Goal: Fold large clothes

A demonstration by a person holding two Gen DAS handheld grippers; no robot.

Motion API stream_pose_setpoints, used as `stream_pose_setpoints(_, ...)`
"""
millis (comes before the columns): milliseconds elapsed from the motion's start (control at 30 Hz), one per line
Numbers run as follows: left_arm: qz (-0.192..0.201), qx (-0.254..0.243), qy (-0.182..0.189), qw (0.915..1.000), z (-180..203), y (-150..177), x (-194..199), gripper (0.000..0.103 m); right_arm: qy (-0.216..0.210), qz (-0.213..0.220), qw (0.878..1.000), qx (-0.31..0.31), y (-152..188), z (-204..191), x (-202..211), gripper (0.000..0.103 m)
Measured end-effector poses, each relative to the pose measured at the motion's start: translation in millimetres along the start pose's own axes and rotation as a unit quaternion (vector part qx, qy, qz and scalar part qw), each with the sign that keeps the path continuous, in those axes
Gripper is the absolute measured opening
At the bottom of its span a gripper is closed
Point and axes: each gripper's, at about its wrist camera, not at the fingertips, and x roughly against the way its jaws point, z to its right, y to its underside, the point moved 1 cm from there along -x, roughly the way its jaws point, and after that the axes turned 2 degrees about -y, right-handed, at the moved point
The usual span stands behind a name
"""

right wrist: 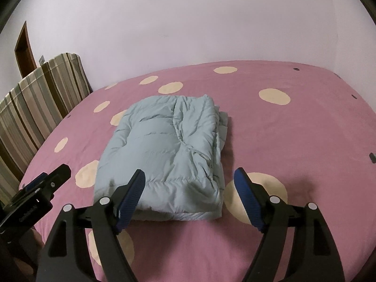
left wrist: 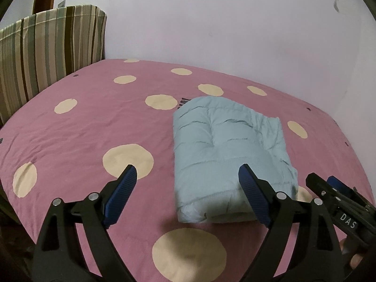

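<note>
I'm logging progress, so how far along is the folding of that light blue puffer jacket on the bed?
Done: the puffer jacket lies as a compact folded bundle on the pink spotted bedspread. In hand: nothing; the left claw and right claw are both open and empty. Left: perhaps tidying the uneven layered edge on its right side.

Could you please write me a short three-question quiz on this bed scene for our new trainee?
1. True or false: the left gripper is clamped on the light blue puffer jacket.
2. The jacket lies: A) spread flat, B) folded into a bundle, C) hanging.
3. What pattern covers the pink bedsheet?

Key: 1. False, its jaws stand open with nothing gripped, as do the right gripper's. 2. B. 3. Cream dots.
</note>
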Motion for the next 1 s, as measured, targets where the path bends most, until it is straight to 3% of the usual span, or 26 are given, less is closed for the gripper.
stream_pose_setpoints(1000, 0.005, -0.006, -0.005, 1.0, 2.8, 6.9, 7.8, 0.089, 0.003, 0.013, 1.0, 0.016, 5.0, -11.7, 10.7, 0.077)
